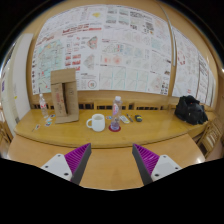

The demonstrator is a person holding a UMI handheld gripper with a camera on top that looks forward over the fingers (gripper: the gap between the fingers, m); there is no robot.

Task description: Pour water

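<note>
A clear water bottle with a pink cap [117,107] stands upright on the wooden table [110,150], beyond my fingers. Just left of it is a white mug [96,122]. A small purple object [115,126] lies at the bottle's foot. My gripper [111,163] is open, its purple pads spread wide with only bare tabletop between them. The bottle and mug are well ahead of the fingertips, untouched.
A cardboard box [64,95] stands at the back left, with another small bottle [44,110] beside it. A black bag [190,109] sits at the back right. Paper posters [120,45] cover the wall behind. Small dark items [138,119] lie right of the bottle.
</note>
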